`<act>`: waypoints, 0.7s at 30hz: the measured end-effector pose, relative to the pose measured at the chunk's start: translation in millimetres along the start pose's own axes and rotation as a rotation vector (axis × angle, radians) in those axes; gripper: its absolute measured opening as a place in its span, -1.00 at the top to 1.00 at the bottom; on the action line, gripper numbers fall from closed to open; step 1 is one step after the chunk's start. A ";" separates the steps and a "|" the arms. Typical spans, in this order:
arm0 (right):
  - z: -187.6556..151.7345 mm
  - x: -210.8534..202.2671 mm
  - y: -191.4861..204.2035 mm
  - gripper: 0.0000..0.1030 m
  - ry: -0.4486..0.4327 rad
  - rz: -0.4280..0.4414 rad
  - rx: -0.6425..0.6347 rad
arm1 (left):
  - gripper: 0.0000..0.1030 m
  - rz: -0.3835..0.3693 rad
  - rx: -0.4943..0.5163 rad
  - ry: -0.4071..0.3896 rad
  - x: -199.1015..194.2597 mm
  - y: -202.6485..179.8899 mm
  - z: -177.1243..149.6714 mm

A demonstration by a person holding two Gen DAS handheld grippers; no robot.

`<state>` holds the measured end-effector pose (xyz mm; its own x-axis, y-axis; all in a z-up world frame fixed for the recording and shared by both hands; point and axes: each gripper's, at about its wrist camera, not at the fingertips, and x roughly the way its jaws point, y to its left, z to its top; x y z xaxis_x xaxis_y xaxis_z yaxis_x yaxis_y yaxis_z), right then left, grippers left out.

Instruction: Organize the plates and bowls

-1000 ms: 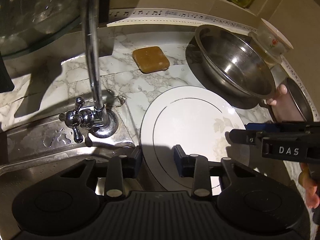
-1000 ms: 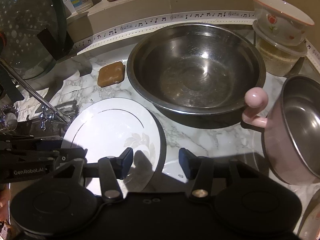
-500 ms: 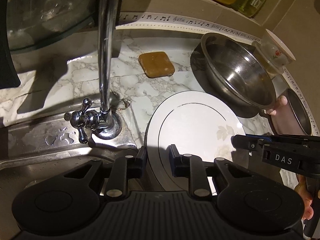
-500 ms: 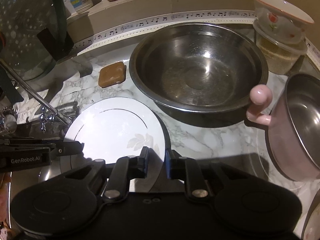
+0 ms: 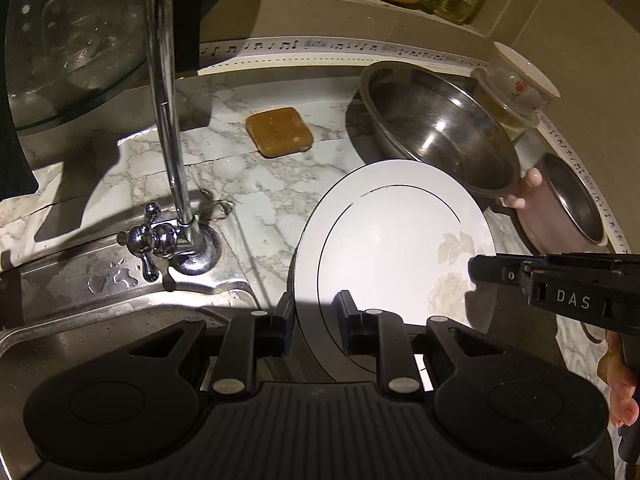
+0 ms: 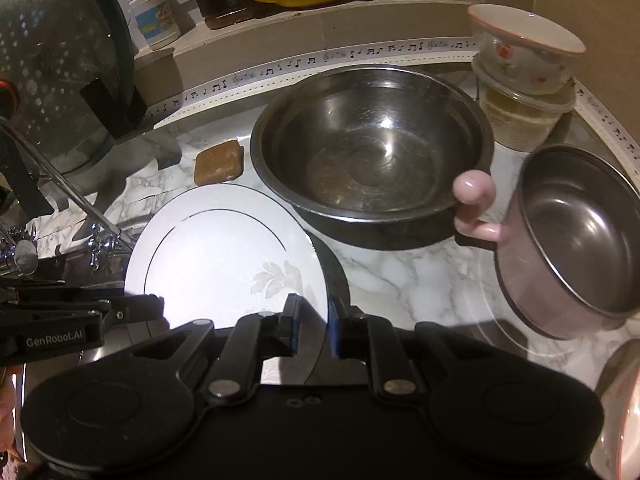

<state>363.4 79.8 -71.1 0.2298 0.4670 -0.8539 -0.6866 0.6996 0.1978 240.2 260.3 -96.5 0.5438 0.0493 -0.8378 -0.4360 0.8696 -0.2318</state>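
Both grippers have closed since earlier: left gripper (image 5: pixel 314 322) and right gripper (image 6: pixel 313 330) each clamp the white plate (image 5: pixel 400 240) rim between their jaws

"DAS" on right hand-held gripper (image 5: pixel 486 270); "GenRobot.AI" on left hand-held gripper (image 6: pixel 154 306).

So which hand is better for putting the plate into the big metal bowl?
Right, probably. Both grippers pinch the white plate, but the right gripper holds the edge nearer the steel bowl; the left gripper is by the tap.
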 end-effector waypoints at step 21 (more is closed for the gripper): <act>-51.2 -82.3 -12.0 0.72 -0.037 -0.079 0.099 | 0.60 -0.062 0.154 -0.006 -53.3 -56.0 -35.4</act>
<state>317.4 5.3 -27.9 0.3070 0.4268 -0.8507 -0.5943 0.7841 0.1789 210.3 191.6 -56.4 0.5704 -0.0046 -0.8214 -0.2863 0.9362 -0.2040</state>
